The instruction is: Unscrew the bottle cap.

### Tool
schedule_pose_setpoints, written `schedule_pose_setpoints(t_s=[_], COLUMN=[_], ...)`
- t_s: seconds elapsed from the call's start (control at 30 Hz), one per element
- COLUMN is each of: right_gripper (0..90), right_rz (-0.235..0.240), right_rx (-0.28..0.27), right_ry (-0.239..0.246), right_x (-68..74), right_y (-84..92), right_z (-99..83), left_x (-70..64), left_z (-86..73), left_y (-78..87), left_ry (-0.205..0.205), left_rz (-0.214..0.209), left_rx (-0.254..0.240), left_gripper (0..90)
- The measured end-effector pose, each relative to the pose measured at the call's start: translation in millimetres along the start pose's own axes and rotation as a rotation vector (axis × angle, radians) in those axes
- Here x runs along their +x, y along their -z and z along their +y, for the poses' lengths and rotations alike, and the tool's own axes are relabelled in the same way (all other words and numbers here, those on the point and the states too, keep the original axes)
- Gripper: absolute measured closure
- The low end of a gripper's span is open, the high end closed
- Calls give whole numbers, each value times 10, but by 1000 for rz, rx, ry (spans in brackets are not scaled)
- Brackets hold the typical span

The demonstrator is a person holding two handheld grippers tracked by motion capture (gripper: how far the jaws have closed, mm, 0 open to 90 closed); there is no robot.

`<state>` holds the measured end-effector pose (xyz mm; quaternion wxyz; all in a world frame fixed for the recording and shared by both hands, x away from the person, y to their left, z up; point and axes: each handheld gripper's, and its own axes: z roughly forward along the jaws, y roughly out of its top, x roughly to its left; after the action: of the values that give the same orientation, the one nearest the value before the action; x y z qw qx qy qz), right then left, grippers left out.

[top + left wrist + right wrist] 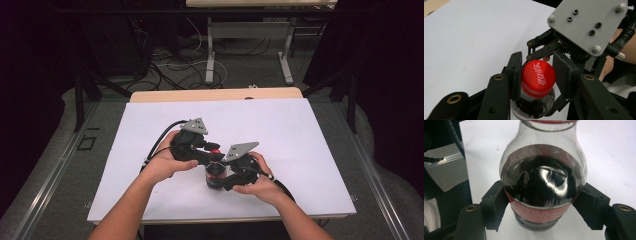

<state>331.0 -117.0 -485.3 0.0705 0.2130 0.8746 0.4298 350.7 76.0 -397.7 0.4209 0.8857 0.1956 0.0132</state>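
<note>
A small clear bottle of dark cola stands upright on the white sheet near the table's front edge. Its red cap bears white lettering. My left gripper comes in from the left, and in the left gripper view its two black pads press on the cap's sides. My right gripper comes in from the right and is shut on the bottle's body. In the right gripper view its pads clamp the bottle at the red label. The right gripper's grey plate sits just behind the cap.
The white sheet covers a wooden table whose bare edge shows at the back. Beyond it are floor cables and another table's legs. A metal rail runs along the left side.
</note>
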Motion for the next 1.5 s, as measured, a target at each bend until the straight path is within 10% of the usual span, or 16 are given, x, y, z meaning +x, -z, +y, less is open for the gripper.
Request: schedule_pose_setpoints(t_s=[0.6,0.87,1.07,1.5], right_gripper=[309,309,308,308], right_rz=[-101,-152,-155,-87], right_rx=[-16,-13,-16,-25], right_ry=[-59,-89,-87,-86], right_x=[-40,-41,-49,-64], right_y=[25,-2,12,29], right_z=[-11,-32,-29,-25], left_x=[-285,-297,-277,-67], left_z=[131,173,185,84], left_y=[-179,-239,-226,22], left_ry=[346,419,420,189], left_rz=[321,395,377,214], left_rx=[-64,-44,-54,-99], left_gripper=[611,610,597,367])
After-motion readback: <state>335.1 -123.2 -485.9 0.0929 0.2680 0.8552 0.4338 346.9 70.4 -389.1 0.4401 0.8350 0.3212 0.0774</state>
